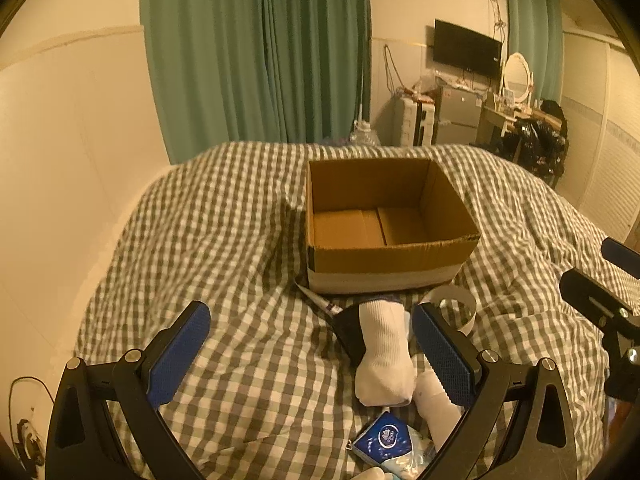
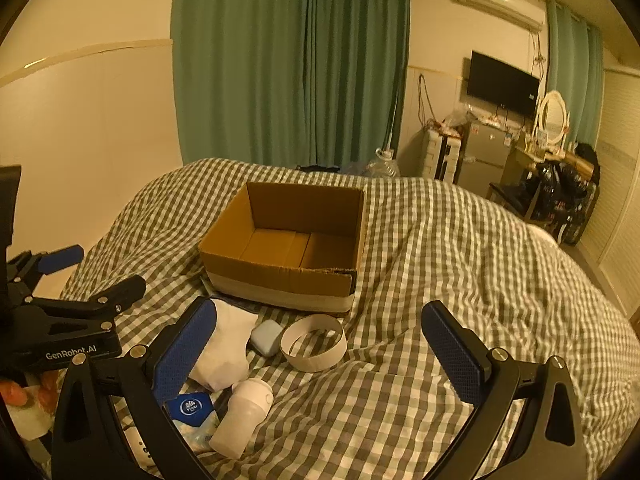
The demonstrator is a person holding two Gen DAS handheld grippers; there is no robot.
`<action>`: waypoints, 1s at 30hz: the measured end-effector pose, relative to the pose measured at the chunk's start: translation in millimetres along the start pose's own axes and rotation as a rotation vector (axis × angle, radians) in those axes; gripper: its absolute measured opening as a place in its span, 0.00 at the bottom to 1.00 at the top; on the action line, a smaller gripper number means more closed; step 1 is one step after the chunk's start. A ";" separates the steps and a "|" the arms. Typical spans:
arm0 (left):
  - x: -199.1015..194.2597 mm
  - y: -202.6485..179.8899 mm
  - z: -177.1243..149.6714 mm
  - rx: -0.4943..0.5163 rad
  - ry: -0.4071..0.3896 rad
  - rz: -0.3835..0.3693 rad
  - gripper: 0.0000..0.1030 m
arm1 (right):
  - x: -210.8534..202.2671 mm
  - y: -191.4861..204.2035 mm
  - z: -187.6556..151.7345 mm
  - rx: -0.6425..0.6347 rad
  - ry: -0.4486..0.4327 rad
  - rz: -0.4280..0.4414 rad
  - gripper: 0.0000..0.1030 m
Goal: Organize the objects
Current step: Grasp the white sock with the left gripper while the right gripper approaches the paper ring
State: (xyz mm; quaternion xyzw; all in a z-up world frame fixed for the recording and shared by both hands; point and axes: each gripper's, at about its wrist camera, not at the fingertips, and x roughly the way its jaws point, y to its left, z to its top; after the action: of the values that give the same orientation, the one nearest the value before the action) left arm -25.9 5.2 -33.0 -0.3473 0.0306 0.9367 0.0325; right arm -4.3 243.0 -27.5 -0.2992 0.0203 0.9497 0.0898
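Observation:
An open, empty cardboard box (image 1: 384,224) (image 2: 288,240) sits on the checked bedspread. In front of it lie a white sock (image 1: 384,356) (image 2: 224,344), a white bottle (image 2: 242,416) (image 1: 436,408), a blue tissue pack (image 1: 386,440) (image 2: 190,408), a tape ring (image 2: 314,342) (image 1: 456,304), a small pale case (image 2: 266,336) and a tube (image 1: 320,300). My left gripper (image 1: 312,356) is open and empty, just left of the sock. My right gripper (image 2: 316,356) is open and empty, above the tape ring and bottle.
The checked bedspread (image 1: 224,240) (image 2: 460,280) covers the bed. Green curtains (image 1: 260,52) hang behind. A wall is at the left. A fridge (image 2: 484,160), TV and dressing table stand far right.

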 end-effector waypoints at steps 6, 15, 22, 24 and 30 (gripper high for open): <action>34.3 -14.3 -6.6 0.046 0.080 -0.002 1.00 | 27.3 -13.1 -8.6 0.018 0.074 -0.015 1.00; 86.2 -39.6 -29.5 0.149 0.227 -0.058 1.00 | 74.8 -15.5 -33.2 -0.051 0.209 -0.010 1.00; 108.9 -50.4 -41.8 0.174 0.301 -0.174 0.83 | 100.3 -30.4 -49.7 -0.028 0.296 -0.007 1.00; 111.5 -53.0 -43.9 0.183 0.309 -0.226 0.65 | 105.8 -32.5 -51.6 -0.009 0.315 0.024 1.00; 106.6 -54.9 -42.5 0.184 0.307 -0.298 0.36 | 124.9 -23.2 -52.0 -0.059 0.367 0.052 1.00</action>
State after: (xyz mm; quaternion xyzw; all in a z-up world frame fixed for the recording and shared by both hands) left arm -74.5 60.7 -136.6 -0.4818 0.0688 0.8511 0.1968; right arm -71.2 280.8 -141.2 -0.4695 0.0162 0.8813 0.0511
